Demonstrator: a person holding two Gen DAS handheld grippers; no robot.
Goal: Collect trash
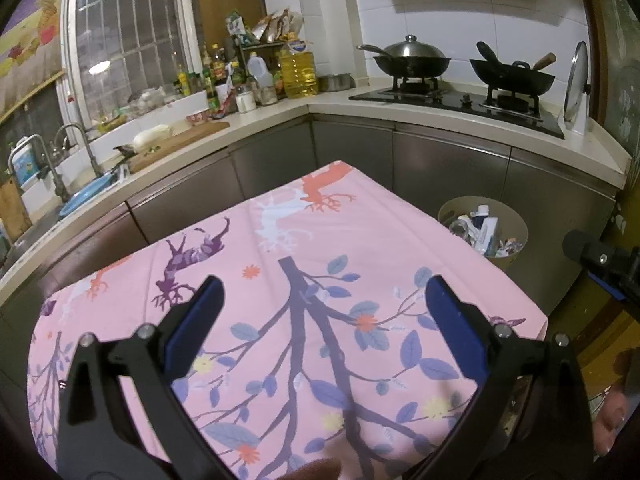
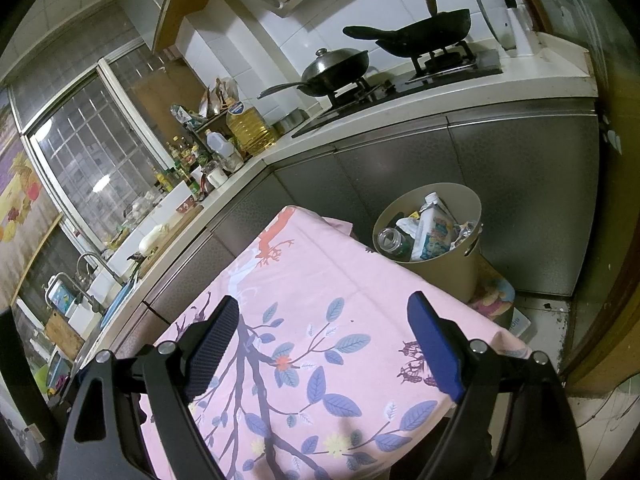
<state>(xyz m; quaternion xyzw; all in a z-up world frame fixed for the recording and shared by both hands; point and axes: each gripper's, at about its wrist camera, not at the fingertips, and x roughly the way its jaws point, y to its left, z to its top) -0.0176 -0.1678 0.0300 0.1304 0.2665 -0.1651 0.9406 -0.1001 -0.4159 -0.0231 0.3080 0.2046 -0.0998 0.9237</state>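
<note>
Fingers (image 2: 218,340) apart – beige bin (image 2: 444,270) w/ carton, jar, wrappers.

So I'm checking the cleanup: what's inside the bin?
The bin holds a carton, a clear jar, crumpled paper and wrappers. Whatever lies beneath them is hidden.

White tiled walls (image 2: 256,32) are catching the lamplight, a barred window (image 1: 132,36) is showing darkness outside, and grey cabinets (image 1: 448,168) are running under the pale L-shaped counter (image 1: 328,100).
</note>
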